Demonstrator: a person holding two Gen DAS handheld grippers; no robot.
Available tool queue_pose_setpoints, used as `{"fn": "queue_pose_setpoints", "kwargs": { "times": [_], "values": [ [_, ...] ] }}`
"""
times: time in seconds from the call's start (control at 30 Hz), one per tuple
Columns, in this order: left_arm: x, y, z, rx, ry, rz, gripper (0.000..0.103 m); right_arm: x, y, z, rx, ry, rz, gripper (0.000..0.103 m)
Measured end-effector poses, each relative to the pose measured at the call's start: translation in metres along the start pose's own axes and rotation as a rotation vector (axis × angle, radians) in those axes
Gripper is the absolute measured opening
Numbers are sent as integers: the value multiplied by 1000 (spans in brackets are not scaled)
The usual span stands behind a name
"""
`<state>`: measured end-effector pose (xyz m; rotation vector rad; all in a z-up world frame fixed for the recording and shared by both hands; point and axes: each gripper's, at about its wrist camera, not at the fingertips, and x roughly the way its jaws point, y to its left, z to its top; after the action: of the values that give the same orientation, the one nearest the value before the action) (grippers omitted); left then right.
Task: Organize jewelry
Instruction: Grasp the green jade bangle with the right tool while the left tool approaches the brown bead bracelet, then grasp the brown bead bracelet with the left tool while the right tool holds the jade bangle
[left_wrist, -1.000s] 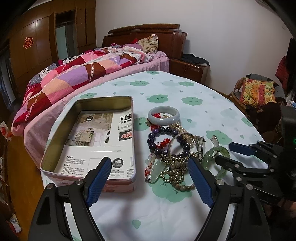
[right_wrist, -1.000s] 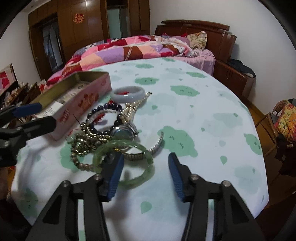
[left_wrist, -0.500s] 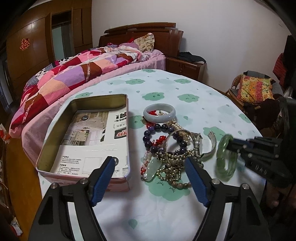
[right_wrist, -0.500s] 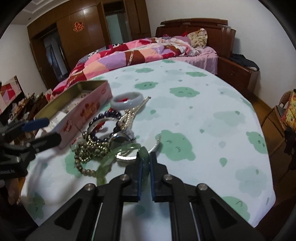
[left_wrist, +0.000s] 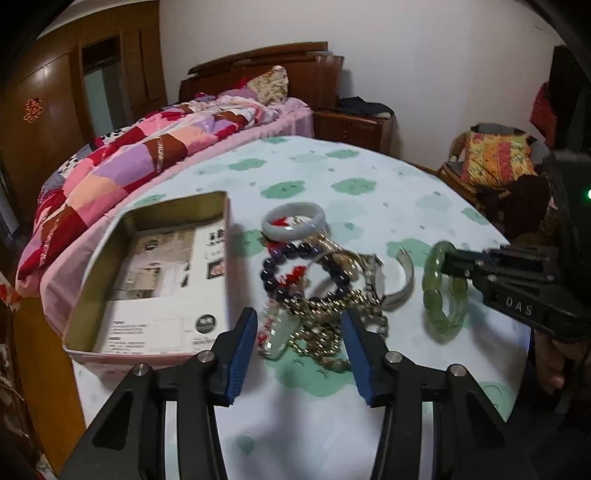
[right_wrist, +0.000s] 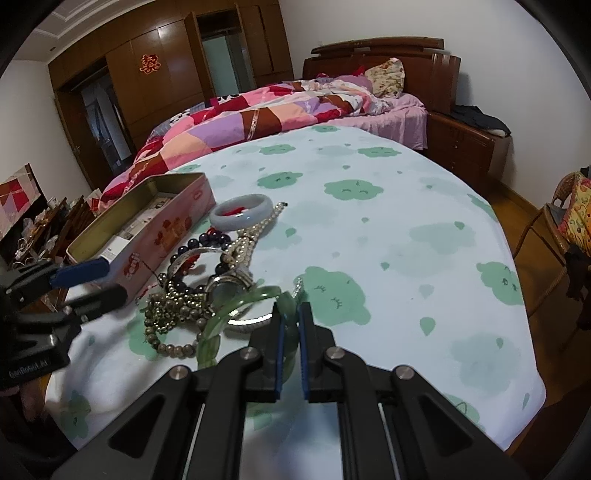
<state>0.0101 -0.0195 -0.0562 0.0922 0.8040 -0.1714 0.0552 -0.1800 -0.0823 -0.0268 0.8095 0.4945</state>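
step in hand, as we judge it: first piece picked out of the pile. our right gripper has its fingers clenched on the green bangle, a chunky translucent hoop of jade-like stone, held tilted up on edge just right of the heap. our left gripper is closing, fingers either side of the near end of the jewelry pile; nothing looks pinched yet.

pile: tangled on the cloud-print cloth of the tabletop. pale smooth bangle at the far end, dark round-bead bracelet, metallic bead strands, a watch on a metal band.

next move, we think: carry the green bangle left over the pile to the open tin, shallow, rectangular, paper-lined, and release it low; stone may chip.
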Motion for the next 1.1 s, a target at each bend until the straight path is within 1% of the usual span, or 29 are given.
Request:
{"fn": "queue_pose_setpoints", "kwargs": {
  "times": [0.13, 0.23, 0.33, 0.5, 0.53, 0.6, 0.83, 0.97, 1.1],
  "values": [
    [12, -1, -3, -2, 29, -23, 38, 2, -1, -1, 6, 4, 3, 9],
    [20, 0, -4, -11, 46, -32, 36, 3, 0, -2, -2, 5, 4, 9],
    [25, -2, -5, -7, 57, -39, 30, 5, 3, -4, -13, 7, 7, 9],
    [37, 0, -8, -25, 91, -65, 27, 6, 5, -5, -18, 10, 10, 9],
    [37, 0, -9, -28, 89, -68, 24, 6, 5, -5, -18, 9, 10, 9],
    [37, 2, -9, -35, 86, -68, 7, 6, 5, -5, -17, 9, 11, 9],
    [14, -2, -5, -7, 35, -86, 7, 5, 6, -4, -22, 1, 6, 9],
    [-8, -7, 4, 11, -30, -104, 7, 2, 7, -2, -25, -6, 9, 9],
    [-27, -7, 12, 15, -88, -115, 7, -7, 10, 3, -34, -33, 10, 9]
  ]
}}
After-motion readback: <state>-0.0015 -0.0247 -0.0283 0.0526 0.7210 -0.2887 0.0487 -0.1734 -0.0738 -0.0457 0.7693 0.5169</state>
